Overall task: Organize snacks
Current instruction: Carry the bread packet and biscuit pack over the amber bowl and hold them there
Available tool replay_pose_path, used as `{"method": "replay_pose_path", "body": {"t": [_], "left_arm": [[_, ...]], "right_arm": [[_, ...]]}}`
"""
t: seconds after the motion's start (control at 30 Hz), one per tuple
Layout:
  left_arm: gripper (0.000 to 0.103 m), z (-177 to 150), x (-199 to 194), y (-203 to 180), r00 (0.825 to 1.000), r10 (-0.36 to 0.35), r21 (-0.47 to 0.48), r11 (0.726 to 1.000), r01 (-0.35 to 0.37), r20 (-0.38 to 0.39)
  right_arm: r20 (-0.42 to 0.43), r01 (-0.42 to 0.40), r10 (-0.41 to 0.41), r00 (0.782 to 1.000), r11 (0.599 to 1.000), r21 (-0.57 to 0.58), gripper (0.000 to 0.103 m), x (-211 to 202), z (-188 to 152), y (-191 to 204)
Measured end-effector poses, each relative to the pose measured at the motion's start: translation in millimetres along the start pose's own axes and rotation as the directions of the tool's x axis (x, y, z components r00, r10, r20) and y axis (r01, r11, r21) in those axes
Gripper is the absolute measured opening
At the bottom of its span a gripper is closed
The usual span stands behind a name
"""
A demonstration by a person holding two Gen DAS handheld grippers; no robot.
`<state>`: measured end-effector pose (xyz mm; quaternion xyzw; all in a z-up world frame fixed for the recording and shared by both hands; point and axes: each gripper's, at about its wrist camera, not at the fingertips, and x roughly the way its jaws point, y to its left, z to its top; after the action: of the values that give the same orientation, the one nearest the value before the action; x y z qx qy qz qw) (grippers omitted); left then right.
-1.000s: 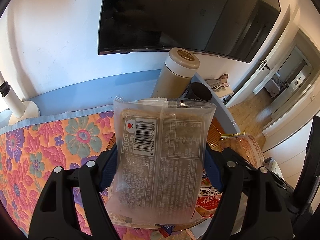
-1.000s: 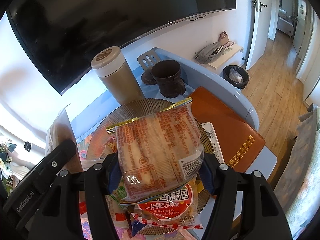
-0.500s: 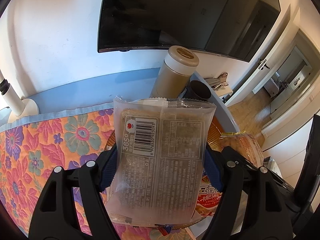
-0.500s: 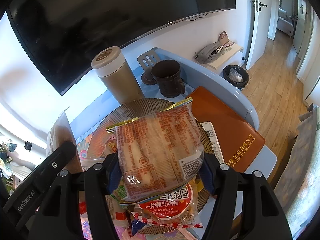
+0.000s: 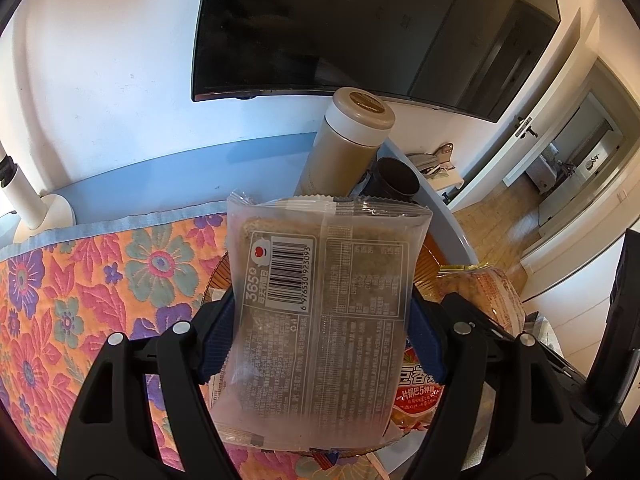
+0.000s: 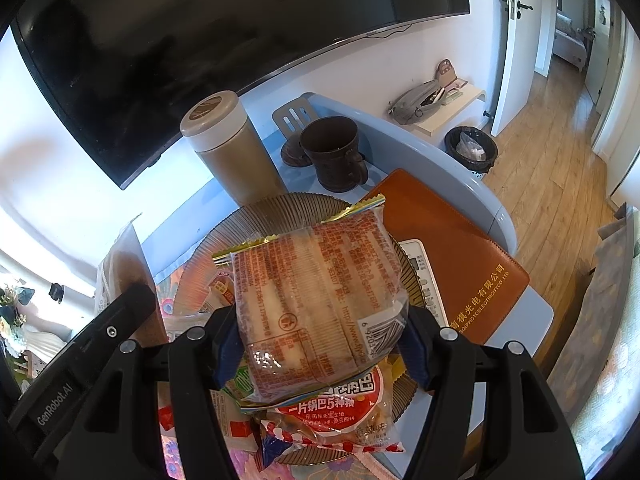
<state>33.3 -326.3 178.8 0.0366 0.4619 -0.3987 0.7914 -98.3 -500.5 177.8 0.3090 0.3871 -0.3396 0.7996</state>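
Snack packets are in both your grippers: left gripper (image 5: 320, 332) is clamped on the grey bread packet (image 5: 324, 304), right gripper (image 6: 320, 344) on the orange-printed cake packet (image 6: 316, 300). Each packet's long axis runs forward along the fingers, above the ribbed plate (image 6: 280, 210), apparently clear of the red packet (image 6: 340, 408) lying there
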Motion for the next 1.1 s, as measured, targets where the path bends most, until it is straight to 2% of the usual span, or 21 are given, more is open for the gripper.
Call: {"method": "replay_pose_path", "body": {"t": [1.1], "left_arm": [[0.075, -4.8, 2.2, -1.9, 1.0, -0.007, 0.002, 1.0, 0.007, -0.01]], "right_arm": [[-0.003, -0.002, 0.002, 1.0, 1.0, 0.001, 0.064, 1.2, -0.5, -0.6]]}}
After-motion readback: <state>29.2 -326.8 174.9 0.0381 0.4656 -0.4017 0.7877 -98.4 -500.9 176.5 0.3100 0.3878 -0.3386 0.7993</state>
